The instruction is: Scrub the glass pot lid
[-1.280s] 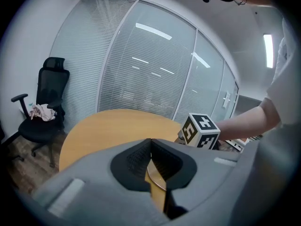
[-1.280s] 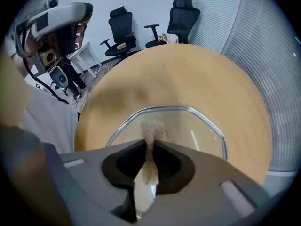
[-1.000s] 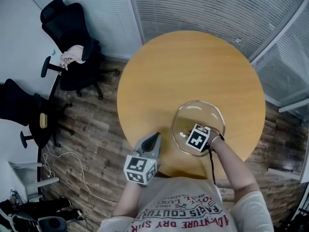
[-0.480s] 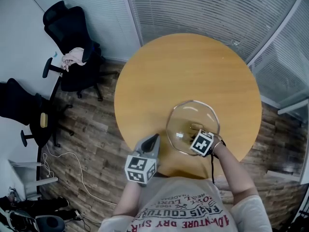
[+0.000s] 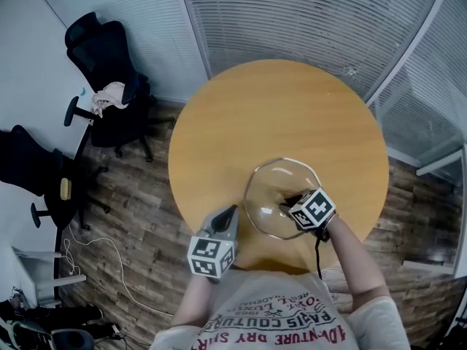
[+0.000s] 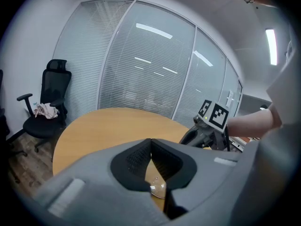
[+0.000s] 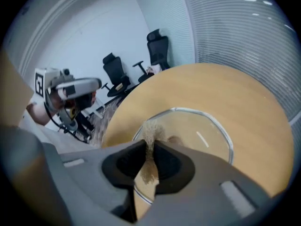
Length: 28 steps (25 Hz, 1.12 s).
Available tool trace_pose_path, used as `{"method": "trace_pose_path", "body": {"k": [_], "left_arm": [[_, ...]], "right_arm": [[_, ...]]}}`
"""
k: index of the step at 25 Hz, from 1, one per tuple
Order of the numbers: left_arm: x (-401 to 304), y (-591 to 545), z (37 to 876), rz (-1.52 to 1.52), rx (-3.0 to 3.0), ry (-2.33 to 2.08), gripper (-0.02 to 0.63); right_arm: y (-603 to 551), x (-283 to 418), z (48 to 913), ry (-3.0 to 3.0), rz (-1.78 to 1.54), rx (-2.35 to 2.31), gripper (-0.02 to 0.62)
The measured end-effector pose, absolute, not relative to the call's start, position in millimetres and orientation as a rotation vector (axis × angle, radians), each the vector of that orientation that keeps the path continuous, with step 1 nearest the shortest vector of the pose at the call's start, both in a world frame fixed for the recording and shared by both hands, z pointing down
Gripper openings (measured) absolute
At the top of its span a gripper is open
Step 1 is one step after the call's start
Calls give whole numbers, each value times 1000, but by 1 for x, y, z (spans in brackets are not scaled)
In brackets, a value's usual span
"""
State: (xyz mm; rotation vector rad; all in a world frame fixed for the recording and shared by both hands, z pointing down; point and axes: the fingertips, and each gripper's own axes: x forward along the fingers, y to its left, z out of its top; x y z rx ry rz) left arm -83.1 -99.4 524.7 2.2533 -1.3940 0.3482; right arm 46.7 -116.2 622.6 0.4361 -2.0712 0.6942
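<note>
My right gripper [image 5: 290,201] is clamped on a tan scrubber [image 7: 150,128], down on the lid [image 5: 276,184], which lies at the table's [image 5: 277,108] near edge. My left gripper [image 5: 230,214], jaws together on nothing, hangs just beside the lid. Scrubbing seems under way; how much remains, I can't judge.

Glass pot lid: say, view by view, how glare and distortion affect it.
Head view: the glass pot lid is nearly see-through, traced by its bright rim; fisheye curves the blinds. Right gripper view: a glare streak on the glass, vignetted corners. Left gripper view: only a glinting sliver shows past the jaws.
</note>
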Motion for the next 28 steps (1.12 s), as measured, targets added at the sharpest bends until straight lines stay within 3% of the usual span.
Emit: {"method": "trace_pose_path", "body": {"k": [11,19,28], "left_arm": [[-86,-122,535,418,2270,-1370,8],[-97,-145,539,405,2288,-1357,8],[-100,-150,515,310,2467,-1341,8]], "right_arm": [[-238,110,641,-1911,832,985,55],[-256,124,688,-1730,897,1010,55],[-260,91,696,-1706,835,933,57]]}}
